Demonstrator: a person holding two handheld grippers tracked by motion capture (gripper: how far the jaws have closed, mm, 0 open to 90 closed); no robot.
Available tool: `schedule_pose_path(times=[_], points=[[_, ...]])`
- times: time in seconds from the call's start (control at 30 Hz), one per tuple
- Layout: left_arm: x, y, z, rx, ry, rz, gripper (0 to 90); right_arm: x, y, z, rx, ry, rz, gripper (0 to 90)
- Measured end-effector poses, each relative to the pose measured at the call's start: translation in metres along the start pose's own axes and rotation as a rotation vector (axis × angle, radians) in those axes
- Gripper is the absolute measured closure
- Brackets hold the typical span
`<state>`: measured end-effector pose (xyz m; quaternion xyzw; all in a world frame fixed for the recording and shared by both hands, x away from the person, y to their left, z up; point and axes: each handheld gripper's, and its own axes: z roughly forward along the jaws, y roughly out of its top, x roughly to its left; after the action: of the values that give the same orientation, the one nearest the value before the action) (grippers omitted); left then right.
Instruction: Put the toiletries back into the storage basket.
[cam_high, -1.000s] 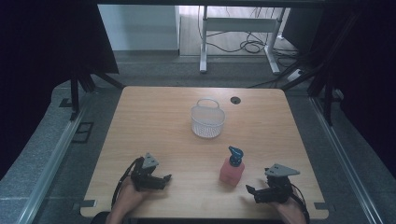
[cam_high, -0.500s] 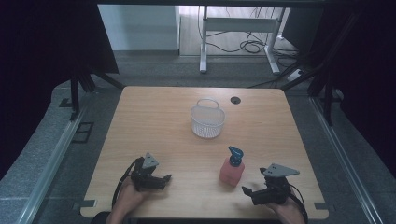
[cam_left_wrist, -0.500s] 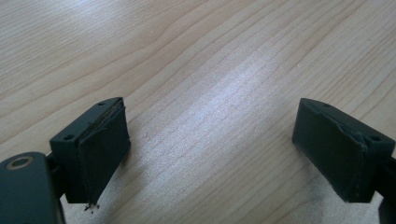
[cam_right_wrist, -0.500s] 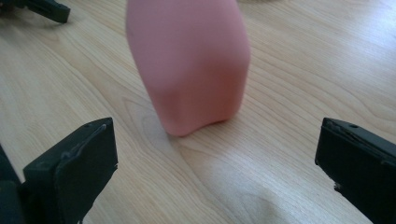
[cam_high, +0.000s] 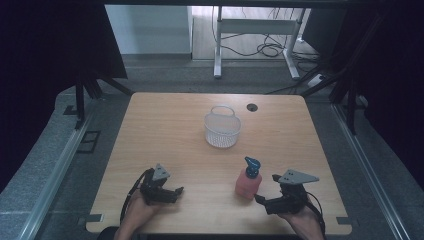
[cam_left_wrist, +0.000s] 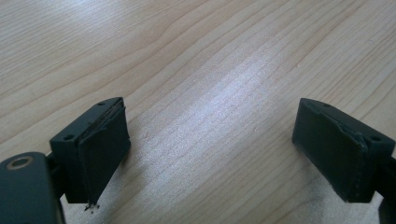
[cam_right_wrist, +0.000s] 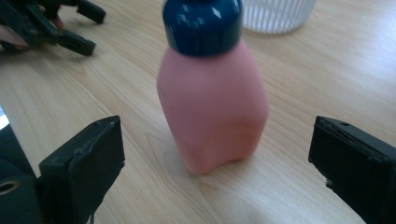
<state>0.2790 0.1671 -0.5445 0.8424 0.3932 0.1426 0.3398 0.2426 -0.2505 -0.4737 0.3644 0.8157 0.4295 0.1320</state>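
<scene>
Pink bottle upright just ahead of my right tool, jaws wide on either side of it.

My right tool (cam_high: 264, 201) sits at the near right of the bench (cam_high: 165, 125), its jaws spread wide and just begun to close, with nothing pressed between them. The pink bottle (cam_right_wrist: 212, 105) stands just in front of it and a little to its left, long axis vertical, blue cap up, so I judge a level approach around the body is the move. My left tool (cam_high: 172, 192) rests well apart at the near left, also wide and holding nothing. The white basket (cam_high: 222, 131) stands farther back, beyond the bottle; nothing lies between tool and bottle.
</scene>
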Motion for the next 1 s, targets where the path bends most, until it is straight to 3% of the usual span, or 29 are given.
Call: schedule_pose_path(times=[0.4,1.0], points=[[0.0,0.0,0.0,0.0,0.002,-0.002,10.3,-0.001,0.025,0.003,-0.031,0.021,-0.003,14.7],[-0.001,0.0,0.0,-0.004,0.003,-0.008,10.3,0.0,0.051,0.02,-0.024,0.046,-0.026,43.6]])
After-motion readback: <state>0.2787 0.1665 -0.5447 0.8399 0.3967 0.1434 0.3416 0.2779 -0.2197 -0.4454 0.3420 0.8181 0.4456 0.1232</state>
